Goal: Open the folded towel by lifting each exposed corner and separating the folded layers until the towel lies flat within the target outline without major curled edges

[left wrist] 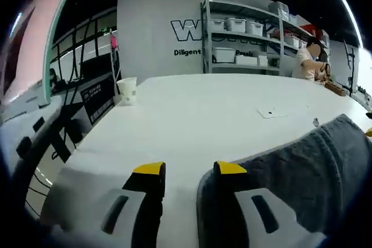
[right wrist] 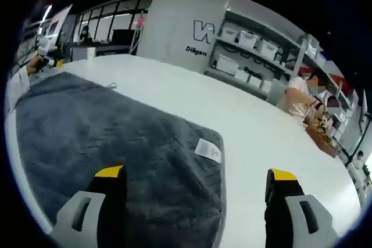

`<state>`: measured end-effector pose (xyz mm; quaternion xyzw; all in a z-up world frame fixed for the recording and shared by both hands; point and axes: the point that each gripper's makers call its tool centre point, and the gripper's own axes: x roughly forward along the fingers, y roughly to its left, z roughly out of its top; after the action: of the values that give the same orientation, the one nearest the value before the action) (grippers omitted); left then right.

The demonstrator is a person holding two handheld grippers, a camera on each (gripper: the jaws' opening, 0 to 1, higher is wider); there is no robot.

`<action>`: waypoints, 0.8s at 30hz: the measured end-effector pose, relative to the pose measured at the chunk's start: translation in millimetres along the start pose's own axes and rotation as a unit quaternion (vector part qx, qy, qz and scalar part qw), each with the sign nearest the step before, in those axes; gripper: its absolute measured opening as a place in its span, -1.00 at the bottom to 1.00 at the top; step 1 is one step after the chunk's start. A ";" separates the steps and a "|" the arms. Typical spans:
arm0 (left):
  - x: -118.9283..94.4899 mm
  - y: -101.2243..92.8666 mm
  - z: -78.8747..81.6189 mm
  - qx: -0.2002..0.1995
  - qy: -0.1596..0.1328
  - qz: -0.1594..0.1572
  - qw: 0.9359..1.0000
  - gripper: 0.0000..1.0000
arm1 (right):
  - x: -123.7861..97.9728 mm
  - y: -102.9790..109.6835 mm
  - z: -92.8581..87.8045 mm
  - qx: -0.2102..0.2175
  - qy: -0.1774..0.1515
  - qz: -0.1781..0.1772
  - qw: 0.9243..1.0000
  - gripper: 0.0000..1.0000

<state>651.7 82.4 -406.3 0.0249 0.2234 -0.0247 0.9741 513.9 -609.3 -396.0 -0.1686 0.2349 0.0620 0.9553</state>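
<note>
A long white table is stretching toward a grey wall bearing dark lettering. Metal shelving is holding white storage bins, while windows are lining the far side.

White table w/ grey towel, cup.

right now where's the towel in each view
Left gripper view: the towel sits lower right, bunched beside the left gripper.
Right gripper view: it spreads over the left and centre, white tag near its corner, under the right gripper.
Shared landmark: the shelf rack by the lettered wall.
</note>
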 end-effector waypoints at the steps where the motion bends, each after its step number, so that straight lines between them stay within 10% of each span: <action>1: 0.4 1.3 -1.2 -0.001 0.002 0.000 1.000 -0.37 | -0.1 -0.1 -0.1 0.000 0.000 0.000 1.000 0.98; 24: 14.2 -19.1 -24.1 0.052 0.053 -0.047 0.996 -0.52 | 5.6 4.3 -6.6 -0.011 0.016 0.003 1.000 0.95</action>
<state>652.9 64.2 -434.9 0.0662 0.2737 -0.0807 0.9561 515.2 -607.3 -405.4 -0.1791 0.2502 0.0645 0.9493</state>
